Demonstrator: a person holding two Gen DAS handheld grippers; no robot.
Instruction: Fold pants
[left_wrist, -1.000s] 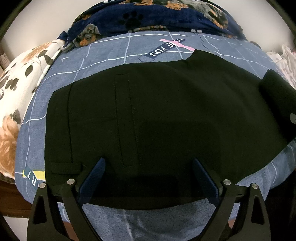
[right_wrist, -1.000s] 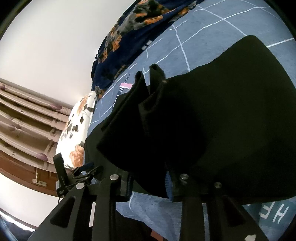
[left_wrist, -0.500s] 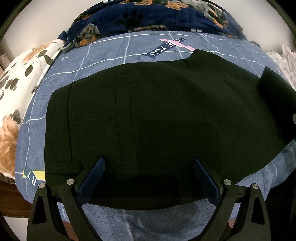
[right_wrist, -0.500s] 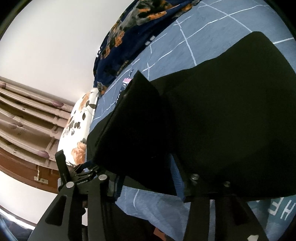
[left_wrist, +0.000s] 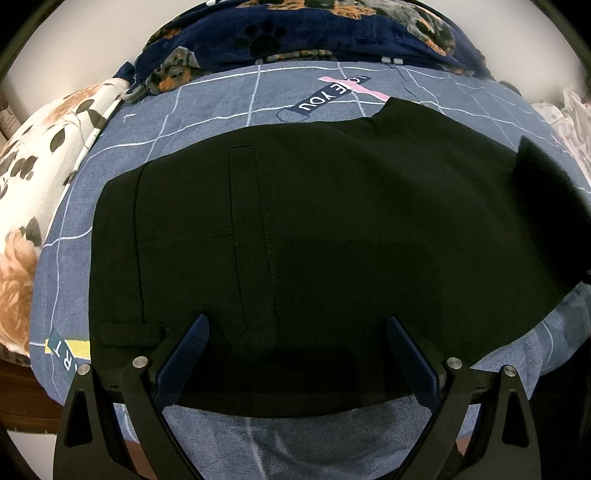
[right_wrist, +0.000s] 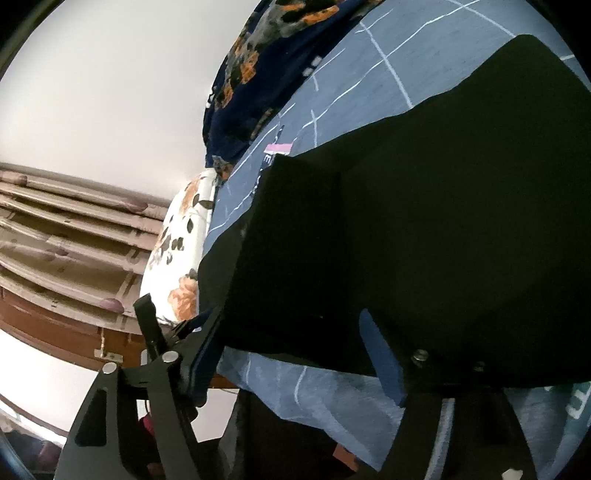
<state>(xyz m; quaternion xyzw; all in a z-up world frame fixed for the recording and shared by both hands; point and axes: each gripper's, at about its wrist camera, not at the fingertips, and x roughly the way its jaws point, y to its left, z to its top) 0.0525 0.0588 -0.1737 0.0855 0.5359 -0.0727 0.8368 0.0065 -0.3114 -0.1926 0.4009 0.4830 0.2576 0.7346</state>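
Releasing is what the right gripper (right_wrist: 291, 354) appears to be doing: its jaws have just been opening, and the folded-over flap of the black pants (left_wrist: 332, 240) sits between the blue pads (right_wrist: 380, 358) without being pinched. The flap is draped over the rest of the garment, presumably laid there as a fold.

The left gripper (left_wrist: 295, 354) is held wide, steeply tilted over the near edge of the pants by the belt loop (left_wrist: 129, 330), nothing clamped; whether the pads touch cloth cannot be told. It is probably parked there to steady the waist end while the flap is set down.

The pants are spread flat on the blue grid bedsheet (left_wrist: 221, 96), waistband toward the floral pillow (left_wrist: 44, 177), with the dog-print blanket (left_wrist: 295, 33) beyond.
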